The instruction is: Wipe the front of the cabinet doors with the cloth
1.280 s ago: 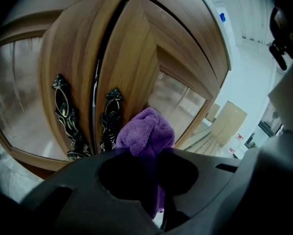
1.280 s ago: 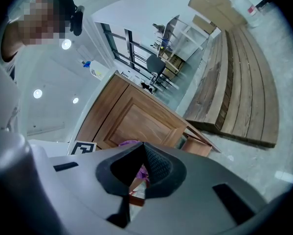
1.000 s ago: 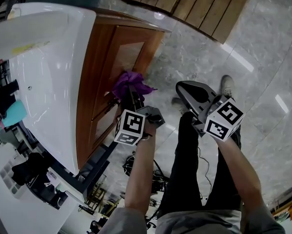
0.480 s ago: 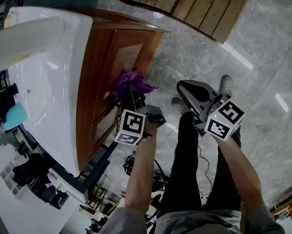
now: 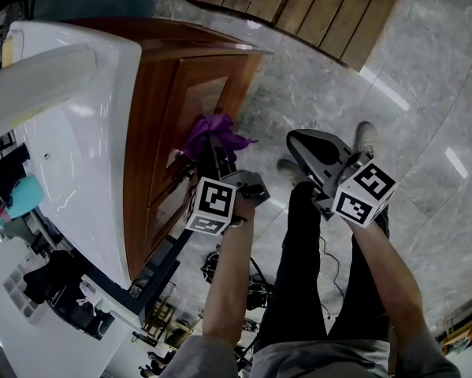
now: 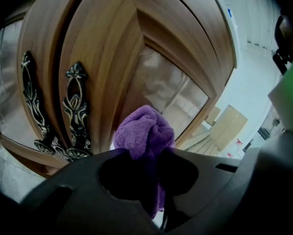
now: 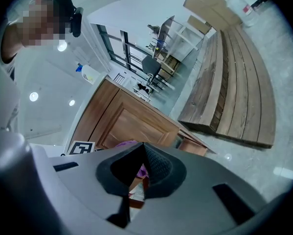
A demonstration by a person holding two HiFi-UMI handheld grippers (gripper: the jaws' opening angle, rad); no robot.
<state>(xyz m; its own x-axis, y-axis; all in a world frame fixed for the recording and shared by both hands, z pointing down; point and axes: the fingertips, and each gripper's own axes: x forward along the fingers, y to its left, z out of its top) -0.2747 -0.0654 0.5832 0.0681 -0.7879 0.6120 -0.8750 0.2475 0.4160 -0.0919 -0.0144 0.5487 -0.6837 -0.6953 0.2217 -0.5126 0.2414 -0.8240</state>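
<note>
A bunched purple cloth point(image 5: 212, 135) is pinched in my left gripper point(image 5: 210, 150), which is shut on it. In the left gripper view the cloth point(image 6: 145, 130) sits close against the brown wooden cabinet door point(image 6: 112, 58), just right of two ornate dark metal handles point(image 6: 75, 109); I cannot tell whether it touches the wood. The cabinet doors point(image 5: 169, 124) stand at the left of the head view under a white sink top point(image 5: 70, 148). My right gripper point(image 5: 292, 139) hangs over the floor to the right, shut and holding nothing, its jaws point(image 7: 142, 147) pointing towards the cabinet point(image 7: 131, 114).
Grey marble floor point(image 5: 425, 93) spreads to the right. A slatted wooden platform point(image 5: 314, 6) lies beyond the cabinet. The person's legs and shoes point(image 5: 367, 138) are below the grippers. Cluttered shelves point(image 5: 31, 282) sit at the lower left.
Hardly anything has moved. The head view has drifted slightly, so the sink top looks shifted. Both grippers and the cloth hold their places by the door.
</note>
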